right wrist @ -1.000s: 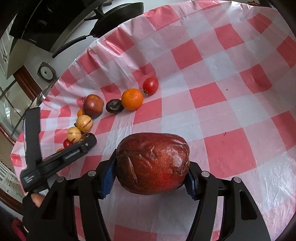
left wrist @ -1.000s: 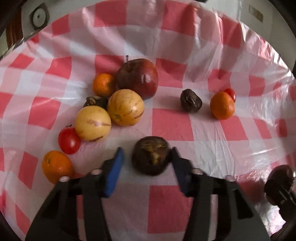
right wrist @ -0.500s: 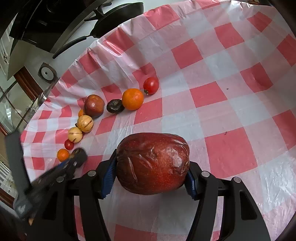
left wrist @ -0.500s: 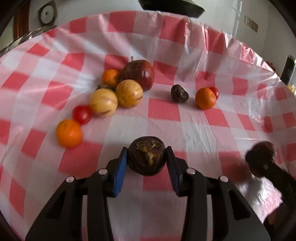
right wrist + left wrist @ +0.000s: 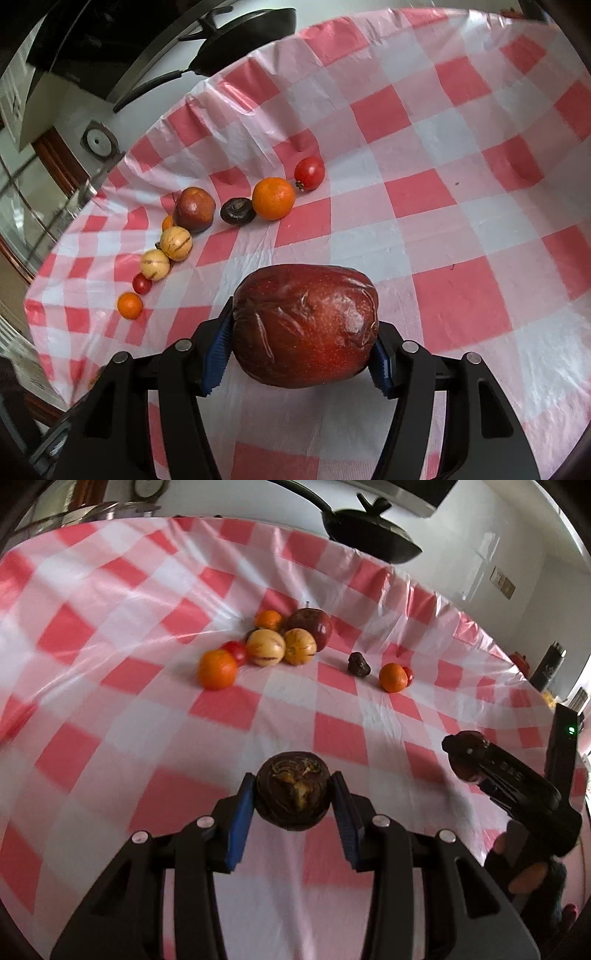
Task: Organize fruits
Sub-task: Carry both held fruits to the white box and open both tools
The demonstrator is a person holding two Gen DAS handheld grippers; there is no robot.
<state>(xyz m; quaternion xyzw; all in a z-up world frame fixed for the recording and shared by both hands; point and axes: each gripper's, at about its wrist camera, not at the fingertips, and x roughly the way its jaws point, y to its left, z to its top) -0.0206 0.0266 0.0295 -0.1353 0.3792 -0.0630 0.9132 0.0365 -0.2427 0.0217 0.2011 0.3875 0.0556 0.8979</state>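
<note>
We see the left claw (image 5: 293, 799) clamped on a dark, wrinkled round fruit (image 5: 293, 794), held above the checked cloth of the counter (image 5: 110, 709). The right claw (image 5: 301, 349) grips a large red apple (image 5: 306, 325) wrapped in clear film, also off the cloth. Further back lie the other fruits: a second apple (image 5: 194, 208), two striped yellow melons (image 5: 176, 243), oranges (image 5: 273, 198), tomatoes (image 5: 309, 172) and another dark fruit (image 5: 237, 211), strung in a loose row.
</note>
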